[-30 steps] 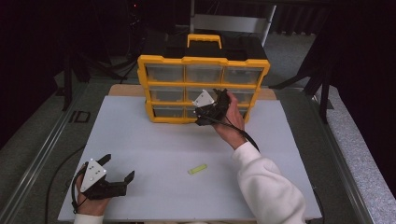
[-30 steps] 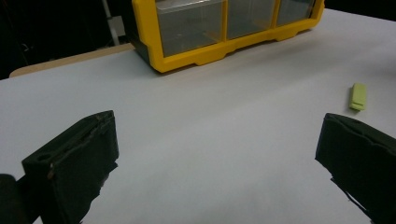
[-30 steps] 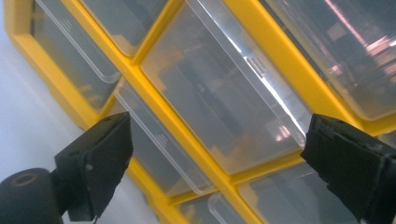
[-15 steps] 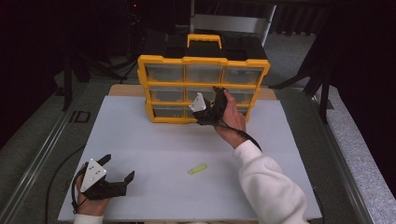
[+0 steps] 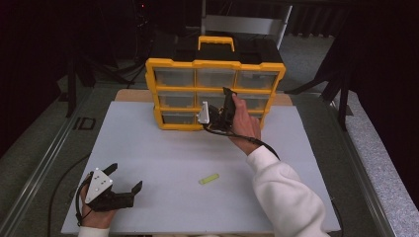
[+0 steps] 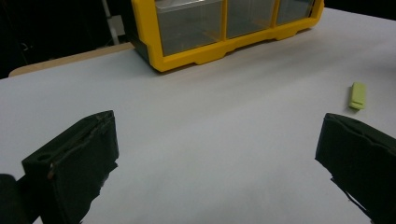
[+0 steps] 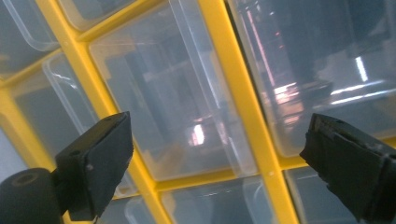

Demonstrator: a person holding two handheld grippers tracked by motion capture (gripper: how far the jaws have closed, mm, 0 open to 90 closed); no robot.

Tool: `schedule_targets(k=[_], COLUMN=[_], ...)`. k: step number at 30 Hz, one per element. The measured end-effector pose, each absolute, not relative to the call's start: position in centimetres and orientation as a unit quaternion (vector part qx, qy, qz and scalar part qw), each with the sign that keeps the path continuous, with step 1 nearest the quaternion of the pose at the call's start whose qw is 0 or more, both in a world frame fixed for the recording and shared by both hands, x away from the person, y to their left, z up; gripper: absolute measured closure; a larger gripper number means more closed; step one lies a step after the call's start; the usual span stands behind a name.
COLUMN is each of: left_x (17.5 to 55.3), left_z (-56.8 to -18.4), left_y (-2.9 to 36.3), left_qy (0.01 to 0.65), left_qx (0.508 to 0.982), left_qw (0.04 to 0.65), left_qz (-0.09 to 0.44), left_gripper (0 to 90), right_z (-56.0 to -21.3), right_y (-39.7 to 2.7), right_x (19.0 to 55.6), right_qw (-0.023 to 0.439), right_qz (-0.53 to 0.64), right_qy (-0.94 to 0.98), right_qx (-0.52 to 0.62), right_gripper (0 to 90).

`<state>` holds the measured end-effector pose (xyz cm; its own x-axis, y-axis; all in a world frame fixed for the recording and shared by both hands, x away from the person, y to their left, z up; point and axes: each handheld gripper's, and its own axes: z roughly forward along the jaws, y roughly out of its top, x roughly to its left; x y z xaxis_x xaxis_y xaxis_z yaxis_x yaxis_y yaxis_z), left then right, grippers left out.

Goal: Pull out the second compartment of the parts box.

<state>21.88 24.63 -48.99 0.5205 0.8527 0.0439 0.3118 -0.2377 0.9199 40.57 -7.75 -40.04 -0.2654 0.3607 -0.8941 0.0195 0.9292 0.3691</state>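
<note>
The left gripper (image 5: 129,183) rests at the near left corner of the white table (image 5: 163,148), held in the person's left hand (image 5: 96,217). Its jaws stand wide apart and hold nothing; the left gripper view confirms bare table surface between them. That view also shows the green piece (image 6: 358,95) lying flat to the right, well apart from the jaws, and the lower left corner of the drawer cabinet (image 6: 187,58) at the far side.

In the high view, the green piece (image 5: 208,178) lies on the table between the two arms, nearer the near edge than the cabinet.

The drawer cabinet (image 5: 215,64) stands at the far centre of the table: a yellow frame with three rows of clear drawers and a black top with a yellow handle (image 5: 216,42).

The right gripper (image 5: 217,112) is held up against the cabinet front, at the middle column, level with the middle and lower rows. The right hand (image 5: 244,121) grips it from the right side, with a white sleeve (image 5: 284,192) running back to the near edge.

The high view does not show the right jaw spacing. The right gripper view does: the jaws stand wide apart and grip nothing, and a clear drawer (image 7: 173,98) and a yellow divider (image 7: 243,107) of the frame lie between them, very close. Whether the jaws touch the cabinet cannot be determined.
</note>
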Motion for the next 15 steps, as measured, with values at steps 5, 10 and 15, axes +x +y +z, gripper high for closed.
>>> schedule_targets(k=[5, 10, 15], left_x=[21.9, 21.88, 21.91], left_z=[-49.03, -49.0, -49.05], left_y=[24.58, 24.62, 24.58], left_qy=[0.397, 0.397, 0.397], left_qx=[0.734, 0.734, 0.735], left_qw=[0.472, 0.472, 0.471], left_qz=[0.284, 0.285, 0.283], left_gripper=[0.1, 0.1, 0.1], right_z=[-40.1, -40.2, -39.92], right_y=[-7.44, -7.22, -7.19], right_x=[40.49, 40.51, 40.63], right_qw=[0.618, 0.632, 0.643], right_qz=[0.126, 0.112, 0.103], right_qy=[0.77, 0.762, 0.756], right_qx=[0.098, 0.086, 0.074], right_gripper=[8.0, 8.0, 8.3])
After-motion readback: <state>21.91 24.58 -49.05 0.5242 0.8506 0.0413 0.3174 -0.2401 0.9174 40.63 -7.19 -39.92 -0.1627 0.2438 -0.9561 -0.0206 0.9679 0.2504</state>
